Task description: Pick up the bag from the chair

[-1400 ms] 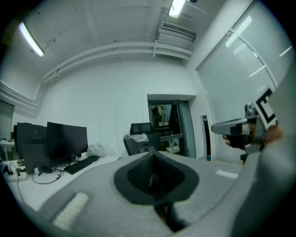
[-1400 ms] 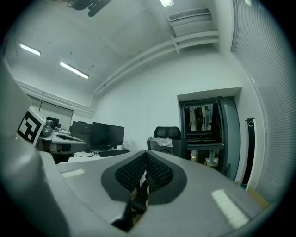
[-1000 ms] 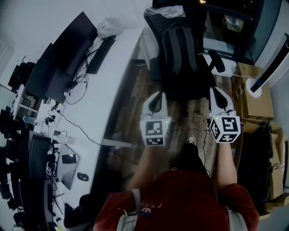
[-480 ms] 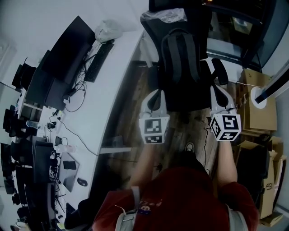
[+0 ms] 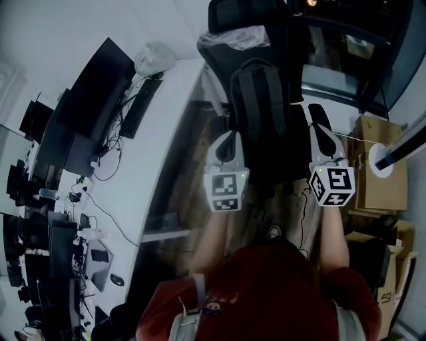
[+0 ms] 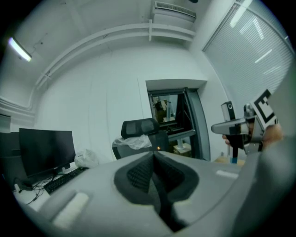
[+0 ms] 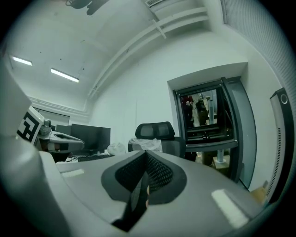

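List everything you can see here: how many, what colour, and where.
backpack: one, black, upright on the chair seat
office chair: one, black, straight ahead
crumpled plastic: one, pale, atop the chair back
desk: one, white, left side
monitors: at least two, black, on the desk
keyboard: one, black, beside the monitors
plastic bag: one, white, desk's far end
cardboard boxes: several, brown, floor at right
left tool: one, white, shut, empty, left of the seat
right tool: one, white, shut, empty, right of the seat

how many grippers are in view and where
2. The left gripper is at the chair's left side and the right gripper at its right side by the armrest, flanking the backpack; both are shut and empty.
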Motion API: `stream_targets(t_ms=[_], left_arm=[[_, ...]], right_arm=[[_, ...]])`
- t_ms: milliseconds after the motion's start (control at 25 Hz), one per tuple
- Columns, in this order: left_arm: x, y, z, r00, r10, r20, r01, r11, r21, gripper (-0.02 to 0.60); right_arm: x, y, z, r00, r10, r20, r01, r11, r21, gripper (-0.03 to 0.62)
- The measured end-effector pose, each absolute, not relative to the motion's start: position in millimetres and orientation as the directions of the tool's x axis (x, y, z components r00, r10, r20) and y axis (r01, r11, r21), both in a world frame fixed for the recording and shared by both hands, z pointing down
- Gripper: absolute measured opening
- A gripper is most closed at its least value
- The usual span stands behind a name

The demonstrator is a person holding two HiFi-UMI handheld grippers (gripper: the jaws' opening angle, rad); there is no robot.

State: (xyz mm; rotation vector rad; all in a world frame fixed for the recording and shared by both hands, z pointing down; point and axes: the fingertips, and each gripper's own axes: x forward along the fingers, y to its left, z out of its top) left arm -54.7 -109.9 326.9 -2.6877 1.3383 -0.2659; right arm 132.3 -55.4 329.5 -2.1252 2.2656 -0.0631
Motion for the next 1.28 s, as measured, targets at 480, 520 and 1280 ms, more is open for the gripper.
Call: stream_targets(t_ms=[480, 520, 1280], left_arm=[[-32, -171, 334, 0.563, -0.82, 0.102, -0.798, -0.571, -0.193, -0.003], [-31, -177, 336, 0.564, -0.82, 0.101, -0.798, -0.572, -0.189, -0.003], [-25, -376, 351, 0.603, -0.791, 0.102, -0.774, -0.611, -0.166, -0.002]], right_arm=[[156, -121, 335, -0.098, -0.995, -0.002, -0.994, 0.098, -0.048, 0.001], [155, -127, 337, -0.099, -0.995, -0.001, -0.994, 0.099, -0.046, 0.002], [150, -321, 345, -0.072, -0.997, 0.039, -0.997, 0.073, 0.013, 0.0]])
